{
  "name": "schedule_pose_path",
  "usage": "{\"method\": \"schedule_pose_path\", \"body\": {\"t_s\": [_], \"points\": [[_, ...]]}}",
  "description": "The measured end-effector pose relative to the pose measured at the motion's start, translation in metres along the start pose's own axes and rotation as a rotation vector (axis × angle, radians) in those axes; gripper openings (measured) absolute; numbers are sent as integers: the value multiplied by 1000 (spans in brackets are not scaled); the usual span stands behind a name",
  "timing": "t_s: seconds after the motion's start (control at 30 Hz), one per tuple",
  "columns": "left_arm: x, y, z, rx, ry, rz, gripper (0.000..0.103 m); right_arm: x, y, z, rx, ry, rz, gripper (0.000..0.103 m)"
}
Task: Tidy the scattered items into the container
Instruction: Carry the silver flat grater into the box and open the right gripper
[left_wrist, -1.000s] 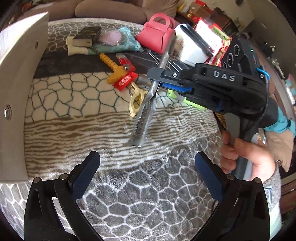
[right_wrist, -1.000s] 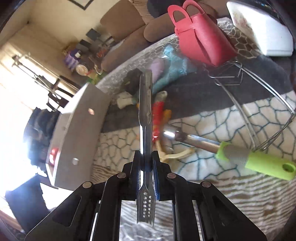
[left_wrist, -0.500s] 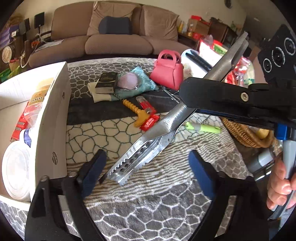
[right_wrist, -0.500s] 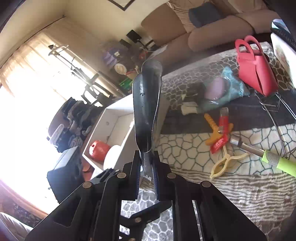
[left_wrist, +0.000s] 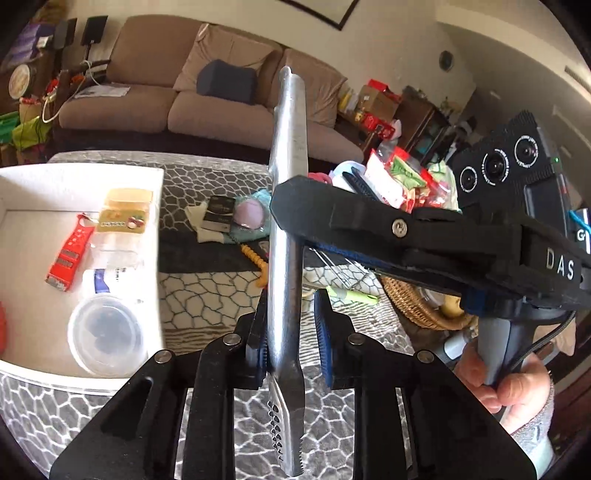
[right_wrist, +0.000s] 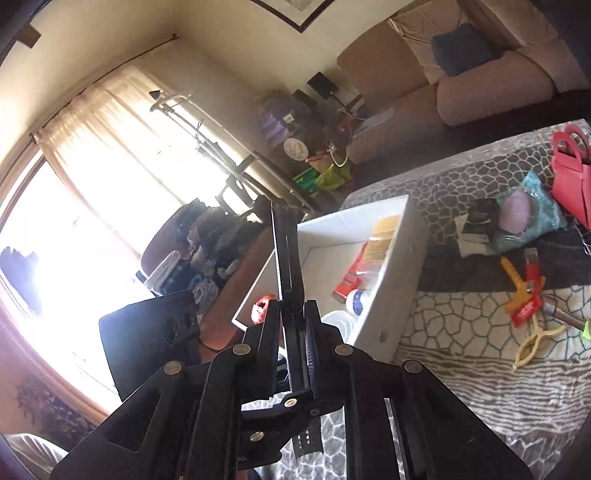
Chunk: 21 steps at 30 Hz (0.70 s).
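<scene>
Since half a second ago our left gripper (left_wrist: 291, 347) has closed on the one pair of tongs (left_wrist: 286, 236), arms together, also clamped by our right gripper (right_wrist: 293, 350); container (left_wrist: 159, 236) at nine o'clock.

Left gripper (left_wrist: 290, 350) and right gripper (left_wrist: 286, 218) both clamp the metal tongs (left_wrist: 286, 236), which stand upright at centre, serrated tips near, handle end far. White container (left_wrist: 157, 229) at left holds a red grater (left_wrist: 70, 254), clear round lid (left_wrist: 105, 334) and yellow packet (left_wrist: 123, 210). A hand (left_wrist: 509, 387) grips the right gripper's handle at lower right, over the patterned blanket (left_wrist: 207, 288).
</scene>
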<state>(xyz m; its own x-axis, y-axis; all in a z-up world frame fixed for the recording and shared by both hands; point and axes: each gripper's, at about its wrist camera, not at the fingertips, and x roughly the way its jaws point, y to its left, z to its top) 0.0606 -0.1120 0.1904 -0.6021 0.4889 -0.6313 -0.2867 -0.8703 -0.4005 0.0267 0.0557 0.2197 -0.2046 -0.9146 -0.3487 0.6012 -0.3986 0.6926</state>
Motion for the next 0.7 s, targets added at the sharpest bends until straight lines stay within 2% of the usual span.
{"method": "schedule_pose_path", "body": {"t_s": [0.17, 0.33, 0.5, 0.7], "points": [[-39, 60, 7, -84, -7, 45, 20, 50, 36, 23, -9, 31, 64, 12], [-55, 125, 14, -132, 21, 120, 20, 122, 51, 36, 9, 89, 81, 12], [-34, 186, 27, -162, 128, 204, 20, 203, 37, 43, 68, 150, 59, 12], [22, 247, 48, -226, 307, 269, 20, 287, -19, 51, 209, 214, -21, 12]]}}
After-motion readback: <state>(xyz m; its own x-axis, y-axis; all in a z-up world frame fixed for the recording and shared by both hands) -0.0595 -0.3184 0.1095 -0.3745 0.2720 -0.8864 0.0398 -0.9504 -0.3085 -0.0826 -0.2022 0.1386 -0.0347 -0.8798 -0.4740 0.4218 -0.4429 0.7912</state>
